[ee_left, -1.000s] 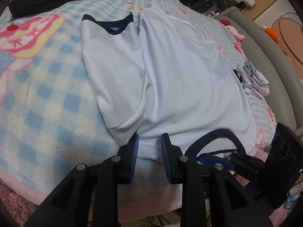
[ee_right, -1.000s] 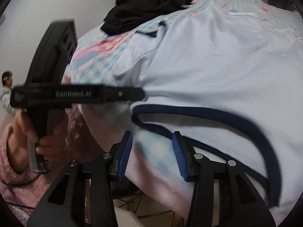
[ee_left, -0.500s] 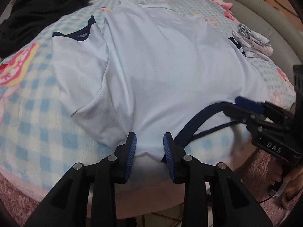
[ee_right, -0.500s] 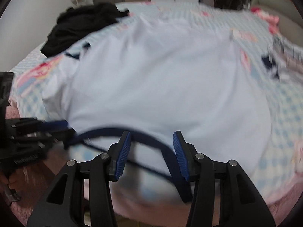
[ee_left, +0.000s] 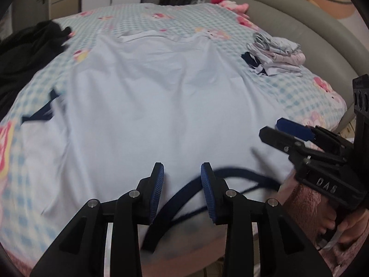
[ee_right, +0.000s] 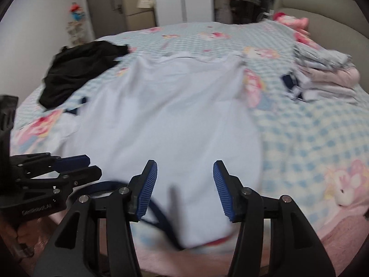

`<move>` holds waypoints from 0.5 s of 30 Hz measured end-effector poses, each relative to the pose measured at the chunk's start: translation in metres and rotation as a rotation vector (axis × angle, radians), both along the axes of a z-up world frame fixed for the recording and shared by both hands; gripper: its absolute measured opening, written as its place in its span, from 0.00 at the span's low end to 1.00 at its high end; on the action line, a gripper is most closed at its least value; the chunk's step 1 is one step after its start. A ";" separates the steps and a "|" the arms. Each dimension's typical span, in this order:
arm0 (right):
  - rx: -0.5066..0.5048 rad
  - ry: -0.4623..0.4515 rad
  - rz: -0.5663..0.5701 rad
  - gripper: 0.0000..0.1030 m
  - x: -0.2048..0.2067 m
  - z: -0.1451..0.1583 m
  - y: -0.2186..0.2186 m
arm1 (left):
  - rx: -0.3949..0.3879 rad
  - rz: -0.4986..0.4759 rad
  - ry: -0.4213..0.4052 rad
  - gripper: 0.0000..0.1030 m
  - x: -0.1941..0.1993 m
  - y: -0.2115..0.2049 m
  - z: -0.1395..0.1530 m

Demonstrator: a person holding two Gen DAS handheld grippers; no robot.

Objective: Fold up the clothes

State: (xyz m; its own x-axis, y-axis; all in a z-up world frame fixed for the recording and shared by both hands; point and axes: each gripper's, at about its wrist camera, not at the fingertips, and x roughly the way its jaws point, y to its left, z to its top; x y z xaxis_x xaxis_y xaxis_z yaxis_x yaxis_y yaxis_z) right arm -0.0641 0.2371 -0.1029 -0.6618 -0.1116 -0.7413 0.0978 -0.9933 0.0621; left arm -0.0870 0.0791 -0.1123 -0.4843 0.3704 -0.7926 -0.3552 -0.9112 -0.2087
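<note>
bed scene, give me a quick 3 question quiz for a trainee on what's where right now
1. True or false: the left hand-held gripper is clamped shut on the shirt.
2. Multiple choice: where does the black garment lie in the right wrist view? A) on top of the folded pile B) far left of the bed, beyond the shirt C) between the right hand-held gripper's fingers
3. Fill in: the small stack of folded clothes sits to the ____ of the shirt in the left wrist view.

Key: 1 false, both grippers are open, near the dark blue collar. 2 B. 3 right.
</note>
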 end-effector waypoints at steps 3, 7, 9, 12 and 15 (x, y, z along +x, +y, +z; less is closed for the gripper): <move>-0.014 -0.072 -0.020 0.51 0.003 -0.016 0.016 | -0.008 -0.012 -0.026 0.36 -0.011 0.022 -0.012; 0.002 -0.094 0.027 0.51 0.028 -0.027 0.020 | -0.079 0.003 -0.087 0.43 -0.001 0.032 -0.045; -0.016 -0.086 0.035 0.50 0.039 -0.025 0.025 | -0.064 0.013 -0.076 0.44 0.006 0.026 -0.050; -0.083 -0.022 -0.059 0.50 0.046 -0.008 0.051 | -0.027 0.017 -0.092 0.44 0.007 0.017 -0.042; -0.109 0.020 -0.206 0.51 0.046 0.002 0.087 | 0.019 0.005 -0.051 0.44 0.005 0.023 -0.020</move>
State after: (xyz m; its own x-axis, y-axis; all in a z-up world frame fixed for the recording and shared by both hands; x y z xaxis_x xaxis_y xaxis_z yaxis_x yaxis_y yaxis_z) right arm -0.0185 0.3239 -0.1006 -0.6935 -0.0513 -0.7186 -0.1040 -0.9799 0.1702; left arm -0.0816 0.1019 -0.1328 -0.4452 0.3832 -0.8093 -0.3392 -0.9086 -0.2436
